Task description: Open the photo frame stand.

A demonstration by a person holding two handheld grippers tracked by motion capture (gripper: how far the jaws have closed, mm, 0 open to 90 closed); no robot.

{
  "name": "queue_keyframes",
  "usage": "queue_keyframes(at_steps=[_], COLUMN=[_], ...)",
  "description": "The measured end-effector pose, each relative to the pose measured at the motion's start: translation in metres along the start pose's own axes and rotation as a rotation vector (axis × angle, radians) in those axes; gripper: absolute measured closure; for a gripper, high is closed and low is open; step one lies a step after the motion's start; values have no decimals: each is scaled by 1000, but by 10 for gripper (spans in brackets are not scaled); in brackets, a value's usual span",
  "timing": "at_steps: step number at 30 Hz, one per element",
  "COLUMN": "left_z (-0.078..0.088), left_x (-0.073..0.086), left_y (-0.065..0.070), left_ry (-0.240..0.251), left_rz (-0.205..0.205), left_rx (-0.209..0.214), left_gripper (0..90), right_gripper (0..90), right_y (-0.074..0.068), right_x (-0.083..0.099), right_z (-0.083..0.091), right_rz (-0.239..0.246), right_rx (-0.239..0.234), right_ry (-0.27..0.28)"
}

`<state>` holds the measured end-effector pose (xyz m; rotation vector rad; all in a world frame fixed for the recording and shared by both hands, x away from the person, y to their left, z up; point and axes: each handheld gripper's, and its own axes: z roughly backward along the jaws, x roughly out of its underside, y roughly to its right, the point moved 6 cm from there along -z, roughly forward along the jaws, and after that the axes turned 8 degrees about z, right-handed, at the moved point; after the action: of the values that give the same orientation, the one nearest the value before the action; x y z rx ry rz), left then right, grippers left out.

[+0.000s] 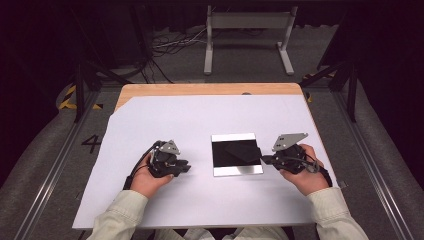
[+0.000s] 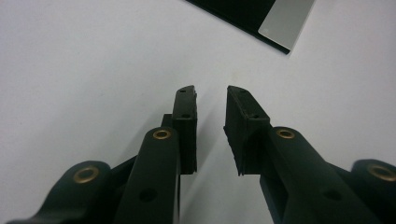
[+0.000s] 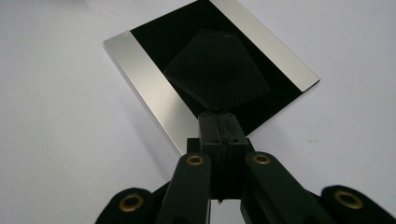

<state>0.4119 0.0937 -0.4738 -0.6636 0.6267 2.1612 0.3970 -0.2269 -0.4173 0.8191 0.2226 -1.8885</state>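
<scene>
A square plate [image 1: 238, 170] with a black middle and silver strips along two edges lies on the white board [image 1: 165, 117]. A thin black sheet [image 1: 242, 150] with rounded corners rests on it, turned like a diamond. My right gripper [image 1: 263, 159] is at the plate's right edge, its jaws pressed together on the near corner of the black sheet [image 3: 217, 70]. In the right gripper view the right gripper [image 3: 218, 114] meets that corner over the plate [image 3: 154, 102]. My left gripper [image 1: 186, 167] rests left of the plate. The left gripper [image 2: 210, 91] is open, with bare white board between its jaws.
The white board lies on a wooden table [image 1: 200, 89] whose far edge shows behind it. A corner of the plate [image 2: 285, 21] is ahead and to the right of the left jaws. A grey metal stand [image 1: 247, 22] and cables are on the floor beyond.
</scene>
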Motion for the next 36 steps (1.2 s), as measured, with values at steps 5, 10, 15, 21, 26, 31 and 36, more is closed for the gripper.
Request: queue_keyframes(at_steps=[5, 10, 15, 21, 26, 31, 36], left_z=[-1, -2, -2, -3, -3, -3, -3], left_x=[0, 0, 1, 1, 1, 1, 2], left_y=[1, 0, 1, 1, 0, 0, 1], left_ry=[1, -5, -7, -8, -7, -11, -14], left_rz=[3, -2, -1, 1, 0, 1, 0], left_rx=[2, 5, 5, 3, 3, 3, 3], left_gripper=[743, 742, 741, 741, 740, 739, 737], right_gripper=[900, 900, 900, 900, 900, 900, 900], right_y=[1, 1, 1, 0, 0, -1, -1], right_x=[-3, -8, -11, -12, -13, -16, -15], right_z=[1, 2, 2, 3, 3, 4, 3], right_rz=[-16, -7, -7, -11, -13, -9, -13], right_rx=[10, 36, 52, 59, 60, 61, 54], right_ry=[31, 61, 77, 88, 95, 109, 99])
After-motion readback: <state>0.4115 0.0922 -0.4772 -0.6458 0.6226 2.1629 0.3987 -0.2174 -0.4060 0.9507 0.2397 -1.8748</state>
